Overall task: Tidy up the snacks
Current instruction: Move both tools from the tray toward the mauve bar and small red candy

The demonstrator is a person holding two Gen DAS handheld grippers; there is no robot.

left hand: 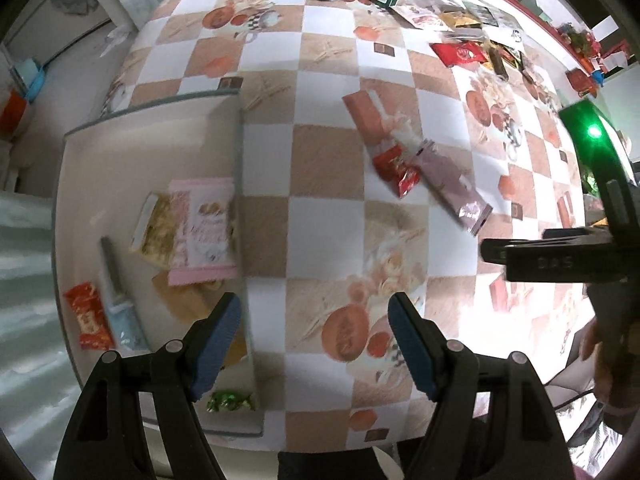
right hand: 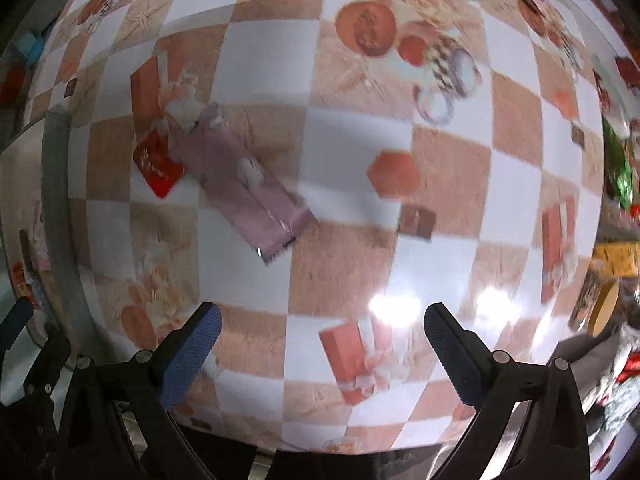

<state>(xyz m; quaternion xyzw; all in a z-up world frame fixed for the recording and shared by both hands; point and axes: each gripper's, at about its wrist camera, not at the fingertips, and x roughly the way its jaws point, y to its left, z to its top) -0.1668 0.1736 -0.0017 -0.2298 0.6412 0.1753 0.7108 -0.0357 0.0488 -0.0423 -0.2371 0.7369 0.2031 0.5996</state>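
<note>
While the checked tablecloth (left hand: 332, 60) filled most of both views, the shallow tray (left hand: 152, 116) lay at its near left corner with several snacks already in it: a pink packet (left hand: 204, 232) overlapping a yellowish one (left hand: 154, 228), a pale blue stick (left hand: 120, 308), a red wrapper (left hand: 88, 316) and a green foil candy (left hand: 230, 400). A heap of unsorted snacks (left hand: 472, 40) lay far right, well apart from the tray.

Out on the cloth, right of the tray, the mauve stick packet (right hand: 244, 184) lay slantwise with the small red packet (right hand: 158, 166) touching its far-left end; these looked like the next things to move. The main risk, as I judged it, was that a grab at the mauve packet would catch the red one too, or nudge it away, since the two overlapped. Both packets lay flat and looked slick, so fingertips closing from above might skate off the foil. Blur in both views suggested fast motion, which would worsen aim.

The left gripper (left hand: 316, 348) hovered over the tray's right rim, fingers spread and empty; the right gripper (right hand: 324, 356) hovered over bare cloth near the mauve packet, likewise spread and empty.
</note>
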